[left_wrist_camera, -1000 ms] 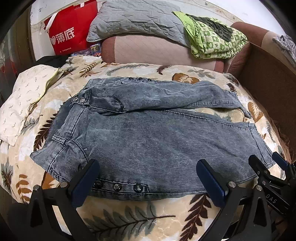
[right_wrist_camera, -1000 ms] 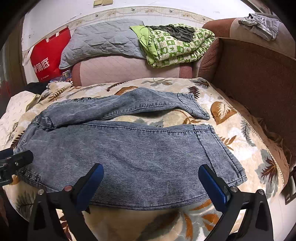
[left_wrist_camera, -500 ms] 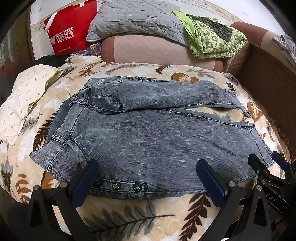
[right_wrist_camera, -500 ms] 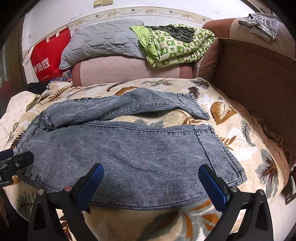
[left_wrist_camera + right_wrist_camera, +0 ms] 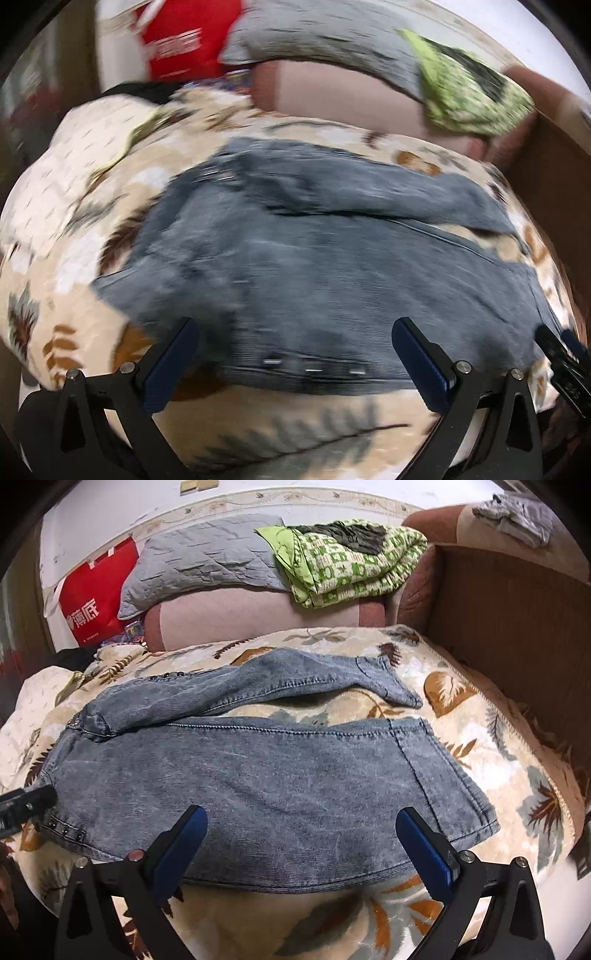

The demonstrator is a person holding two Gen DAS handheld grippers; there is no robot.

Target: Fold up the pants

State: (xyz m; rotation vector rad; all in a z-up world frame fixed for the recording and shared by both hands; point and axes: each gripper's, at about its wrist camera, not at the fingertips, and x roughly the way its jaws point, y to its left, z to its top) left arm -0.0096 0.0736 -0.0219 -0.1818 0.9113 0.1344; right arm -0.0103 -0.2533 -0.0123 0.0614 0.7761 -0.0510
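Observation:
Grey-blue washed jeans (image 5: pixel 258 775) lie flat on a leaf-patterned bedspread (image 5: pixel 480 738), waist to the left, leg hems to the right. The far leg is bent and narrow, the near leg wide. The jeans also show in the blurred left wrist view (image 5: pixel 332 266). My left gripper (image 5: pixel 291 350) is open and empty over the near waist edge with its studs. My right gripper (image 5: pixel 301 834) is open and empty over the near leg's lower edge. The left gripper's tip (image 5: pixel 26 805) shows at the far left of the right wrist view.
A red bag (image 5: pixel 96 598), a grey quilted pillow (image 5: pixel 207 561) and a green patterned blanket (image 5: pixel 343 561) rest along the pink headboard behind. A brown wooden side panel (image 5: pixel 509 620) borders the bed on the right. A cream pillow (image 5: pixel 74 158) lies at the left.
The left gripper has swung, so its view is blurred and the jeans sit further right in it. The right gripper and the jeans have stayed put.

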